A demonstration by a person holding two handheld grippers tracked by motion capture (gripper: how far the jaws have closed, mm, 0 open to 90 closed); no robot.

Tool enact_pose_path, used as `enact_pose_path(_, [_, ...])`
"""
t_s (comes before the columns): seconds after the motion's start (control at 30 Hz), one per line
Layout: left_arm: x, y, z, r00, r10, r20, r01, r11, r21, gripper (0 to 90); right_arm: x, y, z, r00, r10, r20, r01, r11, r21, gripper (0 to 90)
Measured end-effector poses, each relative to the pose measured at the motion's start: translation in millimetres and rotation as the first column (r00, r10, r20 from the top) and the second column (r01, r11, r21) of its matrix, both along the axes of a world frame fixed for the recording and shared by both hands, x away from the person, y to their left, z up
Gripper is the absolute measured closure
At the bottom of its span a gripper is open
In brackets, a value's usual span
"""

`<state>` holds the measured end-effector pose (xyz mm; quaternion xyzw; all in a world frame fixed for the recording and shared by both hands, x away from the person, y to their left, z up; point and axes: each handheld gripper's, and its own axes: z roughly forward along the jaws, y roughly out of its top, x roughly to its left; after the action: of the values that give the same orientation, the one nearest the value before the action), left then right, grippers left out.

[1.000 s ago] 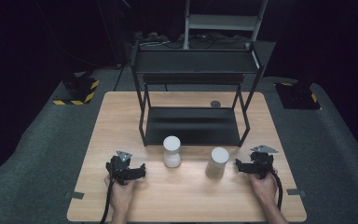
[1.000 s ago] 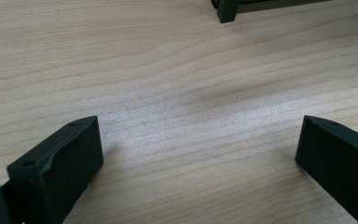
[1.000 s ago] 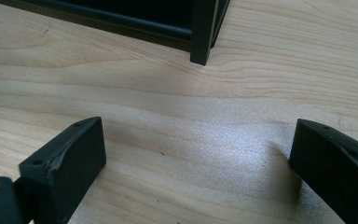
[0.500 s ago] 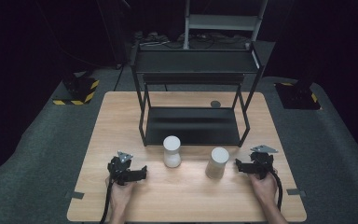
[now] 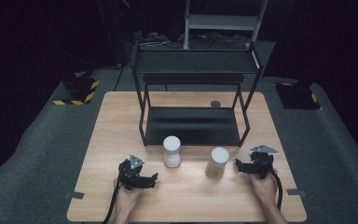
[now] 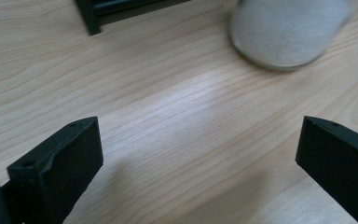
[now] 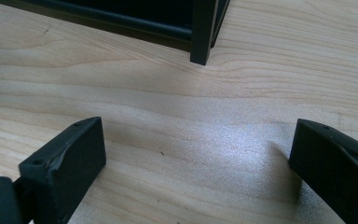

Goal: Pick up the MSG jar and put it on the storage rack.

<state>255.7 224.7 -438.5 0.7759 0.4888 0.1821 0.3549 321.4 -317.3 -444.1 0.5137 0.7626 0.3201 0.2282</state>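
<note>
While your left gripper [image 5: 153,179] and right gripper [image 5: 239,166] rest low on the table [image 5: 107,140], both sets of fingers [image 6: 58,163] gape wide, holding nothing. Between them stand two speakers: white [image 5: 171,151], beige [image 5: 217,163]. Beyond sits the rack [image 5: 193,126].

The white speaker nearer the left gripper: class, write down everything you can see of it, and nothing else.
The white speaker is a small upright cylinder with a rounded top and a slight waist, its side looking like pale grey-white fabric. It stands on the wooden table, just in front of the black shelf rack near that rack's front left leg. The left gripper sits apart from it, jaws wide open; nothing but the table touches it. The left gripper view shows its blurred base flat on the wood.
</note>
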Motion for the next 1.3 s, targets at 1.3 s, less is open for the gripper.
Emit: enact_pose_path(1.3, [31.6, -55.5, 10.6, 0.9955, -0.048, 0.082, 0.055, 0.9948, -0.086, 3.9, 0.0, -0.1, 0.0, 1.0, 0.0, 0.0, 0.0, 1.0, 0.0, 3.0])
